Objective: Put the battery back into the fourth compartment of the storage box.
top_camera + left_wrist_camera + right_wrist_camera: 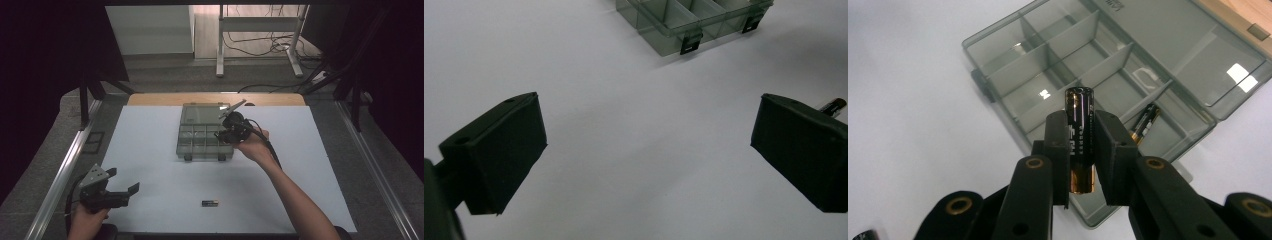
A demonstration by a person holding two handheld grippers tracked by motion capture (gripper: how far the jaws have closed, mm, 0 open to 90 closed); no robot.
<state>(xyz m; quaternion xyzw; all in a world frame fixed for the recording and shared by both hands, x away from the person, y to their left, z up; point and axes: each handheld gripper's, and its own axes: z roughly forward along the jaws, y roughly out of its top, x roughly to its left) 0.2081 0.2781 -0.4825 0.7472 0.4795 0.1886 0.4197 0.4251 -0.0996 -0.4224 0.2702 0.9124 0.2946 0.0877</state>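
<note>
A smoky clear compartment box (192, 142) lies open at the middle back of the white table, its lid (202, 113) folded flat behind it. My right gripper (222, 134) hovers over the box's right side. In the right gripper view the right gripper (1081, 127) is shut on a black and gold battery (1079, 107), held upright above the compartments (1048, 75). A second battery (1145, 122) lies in a right-hand compartment. A third battery (210, 203) lies loose near the front edge. My left gripper (122, 180) rests at the front left, open (649, 145) and with nothing between its fingers.
A wooden strip (215, 98) runs along the table's far edge. Metal rails (65, 170) flank the table on both sides. Past the left gripper's right finger, the loose battery's tip (835, 105) peeks out. The box's black latches (690, 45) face the front.
</note>
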